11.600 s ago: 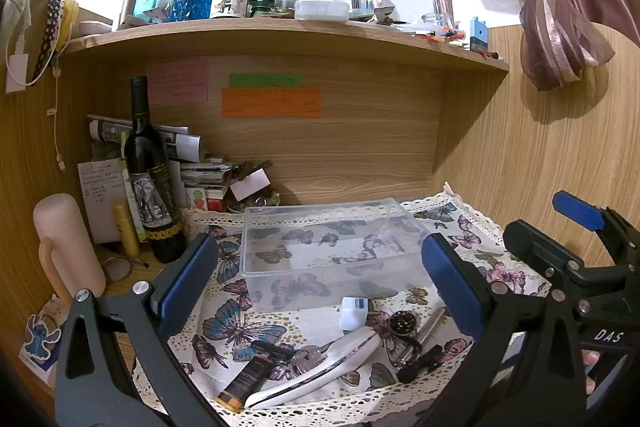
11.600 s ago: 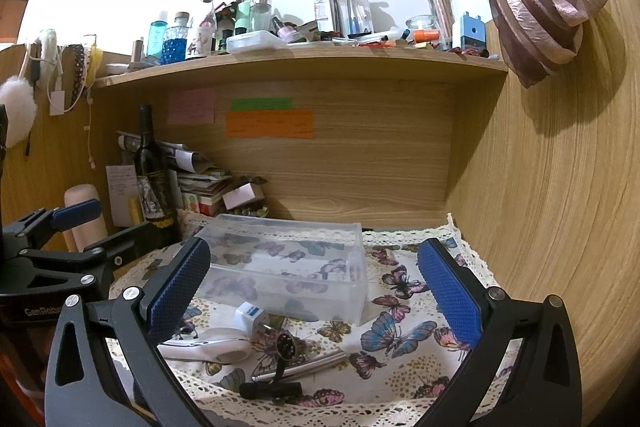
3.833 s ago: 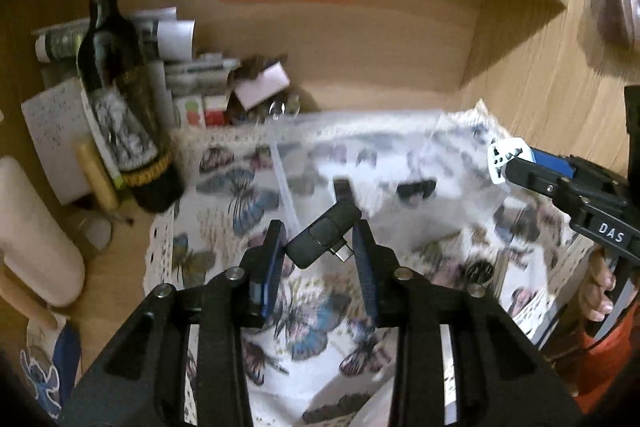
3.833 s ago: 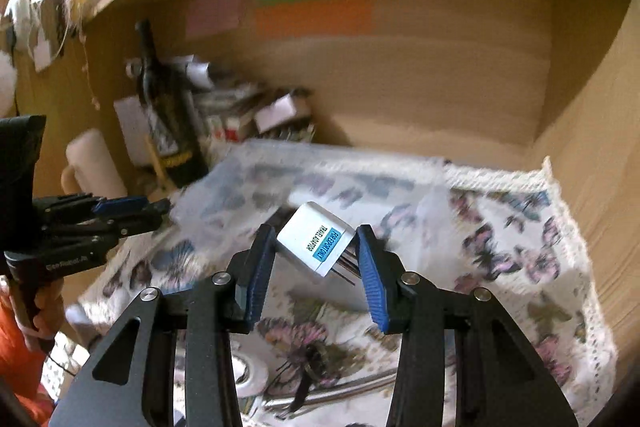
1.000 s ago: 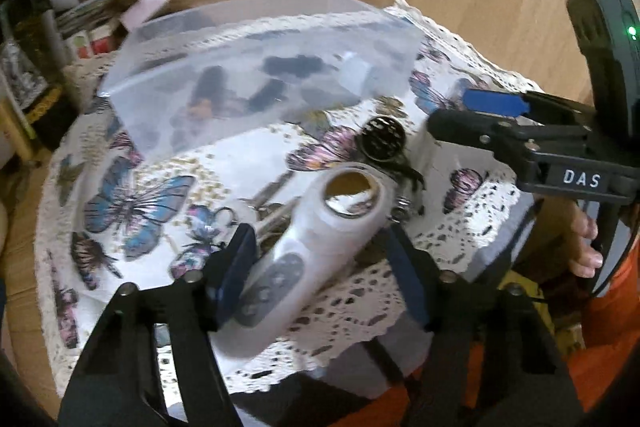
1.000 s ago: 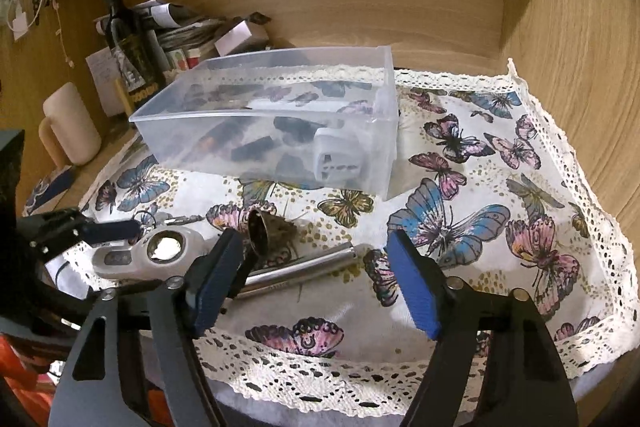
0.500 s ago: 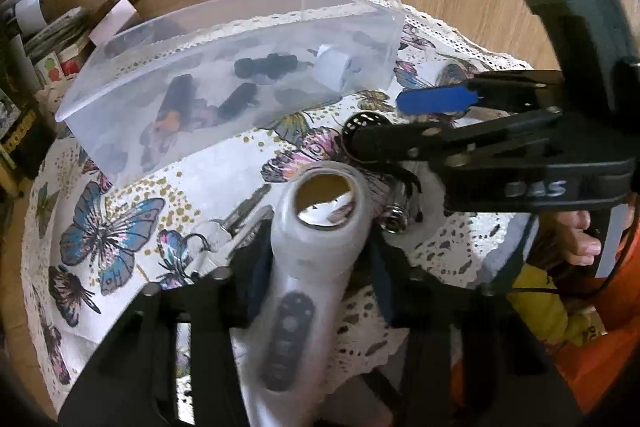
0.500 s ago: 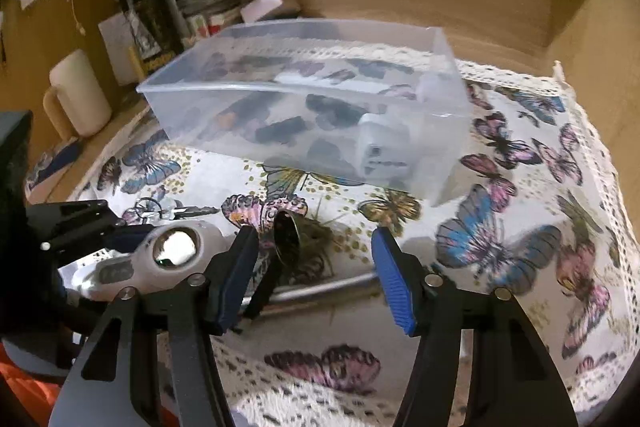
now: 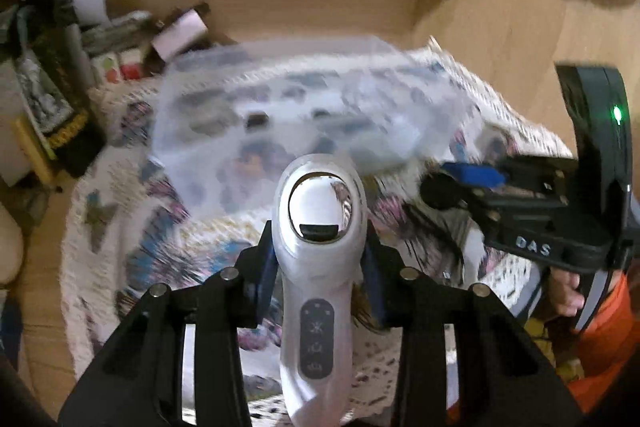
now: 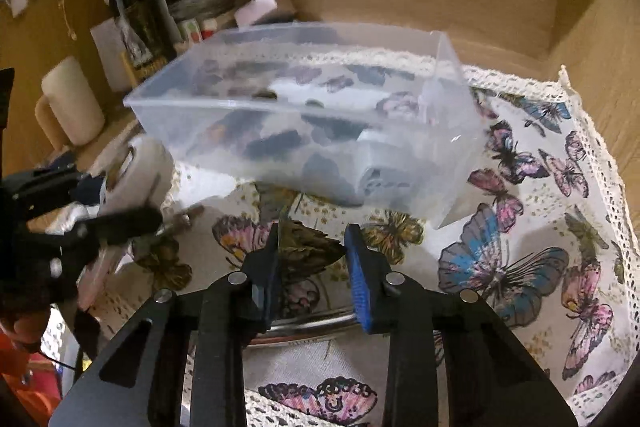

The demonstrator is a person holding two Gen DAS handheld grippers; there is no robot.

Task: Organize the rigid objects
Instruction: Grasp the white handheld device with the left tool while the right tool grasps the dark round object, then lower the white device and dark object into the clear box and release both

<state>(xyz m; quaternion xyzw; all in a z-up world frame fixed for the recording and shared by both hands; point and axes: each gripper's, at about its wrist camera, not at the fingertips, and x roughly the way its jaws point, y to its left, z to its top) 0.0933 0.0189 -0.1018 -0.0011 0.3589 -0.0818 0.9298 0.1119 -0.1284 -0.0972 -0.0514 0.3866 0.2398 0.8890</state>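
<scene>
The left gripper is clamped on the white handheld device, its blue pads pressing the body from either side just below the round mirrored head. The device's long axis runs along the gripper's fingers: the head points far, toward the clear plastic bin, while the button end trails near, back between the arms of the gripper. The bin lies directly ahead of the head and slightly lower on the butterfly cloth; small dark items and a white plug already rest inside it. The right gripper is closed on a small dark round object, whose exact nature is unclear in the blur; it sits between the pads with the bin's near wall just beyond. A metal rod lies on the cloth beneath the right gripper, crosswise to its fingers. Both grippers face the bin's near long wall, the left one to the left of the right; which stands closer to the rim cannot be told. Judged from this layout, the device, being long, would need its axis turned along the bin's length to go in flat.
</scene>
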